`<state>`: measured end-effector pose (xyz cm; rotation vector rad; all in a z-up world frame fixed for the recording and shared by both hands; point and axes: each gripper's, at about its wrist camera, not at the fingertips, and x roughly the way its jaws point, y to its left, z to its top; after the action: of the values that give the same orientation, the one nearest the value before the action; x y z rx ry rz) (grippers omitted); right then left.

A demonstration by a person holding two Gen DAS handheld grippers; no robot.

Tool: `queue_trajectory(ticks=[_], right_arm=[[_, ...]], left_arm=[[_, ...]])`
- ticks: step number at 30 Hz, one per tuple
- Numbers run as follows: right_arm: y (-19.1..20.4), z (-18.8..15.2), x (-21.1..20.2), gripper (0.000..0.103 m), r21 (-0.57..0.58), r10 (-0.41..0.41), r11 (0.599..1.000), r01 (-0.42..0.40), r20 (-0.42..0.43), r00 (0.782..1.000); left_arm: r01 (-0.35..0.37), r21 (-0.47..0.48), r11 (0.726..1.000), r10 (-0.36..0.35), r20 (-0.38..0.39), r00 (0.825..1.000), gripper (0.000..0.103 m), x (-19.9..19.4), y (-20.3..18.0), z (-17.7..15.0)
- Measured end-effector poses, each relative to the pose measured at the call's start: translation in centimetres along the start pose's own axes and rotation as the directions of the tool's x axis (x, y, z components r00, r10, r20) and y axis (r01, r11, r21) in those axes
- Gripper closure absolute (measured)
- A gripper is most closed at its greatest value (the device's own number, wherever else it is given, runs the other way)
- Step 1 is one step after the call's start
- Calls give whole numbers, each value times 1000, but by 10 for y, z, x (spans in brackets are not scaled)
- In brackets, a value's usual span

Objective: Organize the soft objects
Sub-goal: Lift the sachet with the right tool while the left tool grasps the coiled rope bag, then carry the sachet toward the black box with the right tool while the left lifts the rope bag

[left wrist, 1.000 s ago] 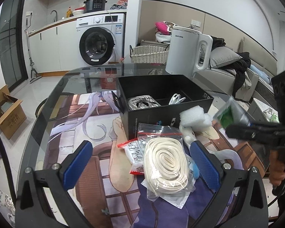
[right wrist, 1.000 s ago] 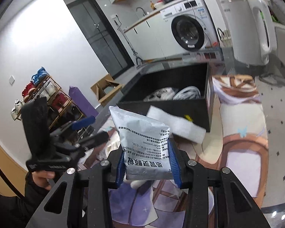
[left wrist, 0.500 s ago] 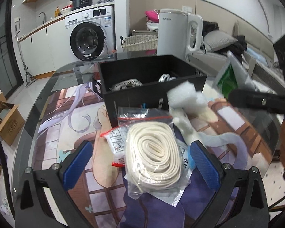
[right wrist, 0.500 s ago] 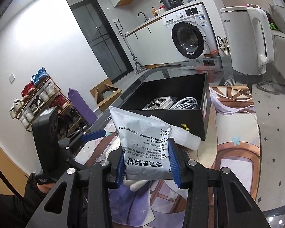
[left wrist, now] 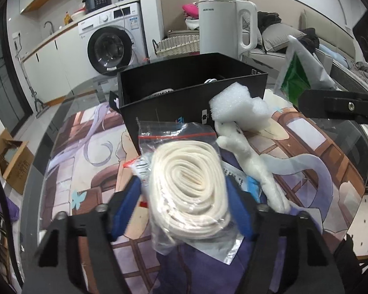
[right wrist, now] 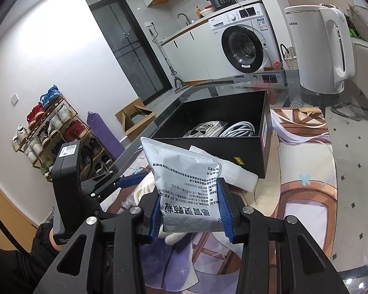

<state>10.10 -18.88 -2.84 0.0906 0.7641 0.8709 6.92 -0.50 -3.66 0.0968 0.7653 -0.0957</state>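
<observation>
My left gripper [left wrist: 184, 203] is shut on a clear zip bag with a coiled white strap [left wrist: 189, 186], in front of the open black box [left wrist: 159, 90]. My right gripper [right wrist: 190, 210] is shut on a silver medicine pouch [right wrist: 184, 181] and holds it above the mat, in front of the box [right wrist: 263, 156]. That pouch shows green and silver at the right of the left wrist view [left wrist: 299, 73]. The box holds a white cable coil [right wrist: 240, 128] and a bagged item [right wrist: 203, 128]. White foam [left wrist: 235, 100] and a white plush toy [left wrist: 252, 169] lie by the box.
A white kettle [left wrist: 223, 24] stands behind the box on the glass table [left wrist: 61, 127], which has a printed mat. More packets [left wrist: 235, 176] lie under the strap bag. A washing machine [right wrist: 245, 41], shoe rack [right wrist: 46, 132] and cardboard box [right wrist: 135, 117] stand beyond the table.
My left gripper moved forward and closed its fingers on the strap bag. My right gripper, still holding the pouch, moved closer to the black box.
</observation>
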Motion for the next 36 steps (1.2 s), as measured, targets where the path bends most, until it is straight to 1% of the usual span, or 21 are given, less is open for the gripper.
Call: queue_trajectory(ticks=[3, 5, 8, 17, 21, 26, 36], right_arm=[[0, 0, 0, 63, 0, 0, 1000, 0, 1, 1000], [0, 0, 0, 63, 0, -1, 1000, 1, 1, 1000], [0, 1, 0, 63, -2, -1, 1000, 1, 2, 1000], [3, 2, -5, 63, -18, -2, 1000, 3, 24, 1000], [3, 3, -6, 63, -24, -8, 1000, 9, 33, 999], [4, 3, -5, 63, -34, -14, 999, 15, 36, 999], [5, 6, -8, 63, -52, -42, 998, 45, 59, 997]], left_arm=[[18, -8, 1000, -18, 8, 1000, 55, -4, 5, 1], [29, -19, 999, -29, 16, 999, 59, -7, 9, 2], [34, -32, 999, -33, 30, 999, 62, -14, 16, 4], [67, -73, 995, -59, 95, 994, 62, -37, 28, 12], [99, -96, 990, -85, 135, 987, 62, -49, 33, 16], [120, -112, 986, -100, 168, 981, 62, -58, 35, 20], [115, -146, 982, -85, 197, 977, 62, -66, 36, 27]])
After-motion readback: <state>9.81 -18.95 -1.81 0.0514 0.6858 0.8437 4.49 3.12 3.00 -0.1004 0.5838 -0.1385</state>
